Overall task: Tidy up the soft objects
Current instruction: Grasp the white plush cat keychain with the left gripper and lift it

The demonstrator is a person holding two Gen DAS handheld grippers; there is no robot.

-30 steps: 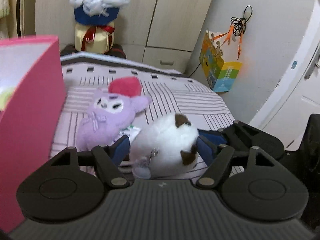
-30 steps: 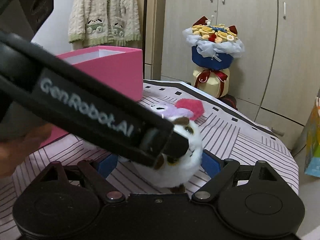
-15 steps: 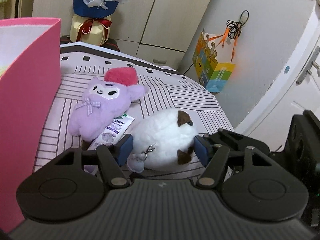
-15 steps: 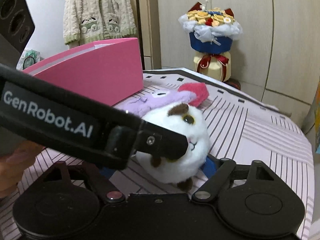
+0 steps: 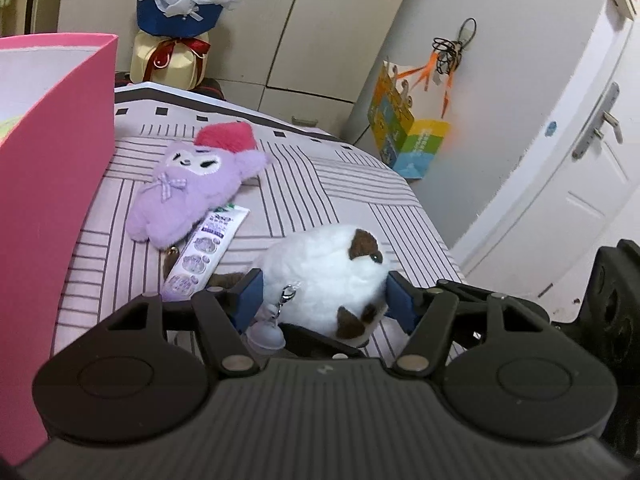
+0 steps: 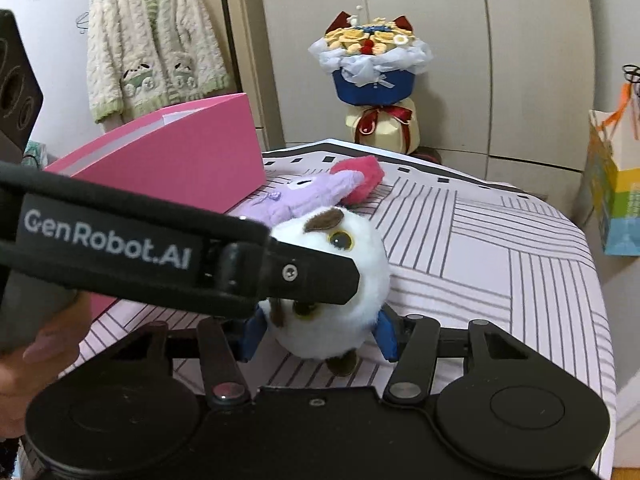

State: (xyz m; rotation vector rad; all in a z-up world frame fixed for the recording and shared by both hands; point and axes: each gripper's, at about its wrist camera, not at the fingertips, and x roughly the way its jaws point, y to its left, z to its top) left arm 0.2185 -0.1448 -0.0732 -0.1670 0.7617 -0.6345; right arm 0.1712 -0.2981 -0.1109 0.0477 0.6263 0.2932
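Both grippers angle downward and meet on one white plush toy (image 5: 324,276): the left gripper (image 5: 323,296) has its blue pads (image 5: 249,294) pressed into the toy's sides, at 9 and 3 o'clock. The right gripper (image 6: 318,334) is closing – its pads (image 6: 386,336) hug the same toy. A hand (image 6: 24,360) grips the left tool's handle at 8 o'clock in the right wrist view.

Soft even indoor light; fisheye bends edges; corners dark.
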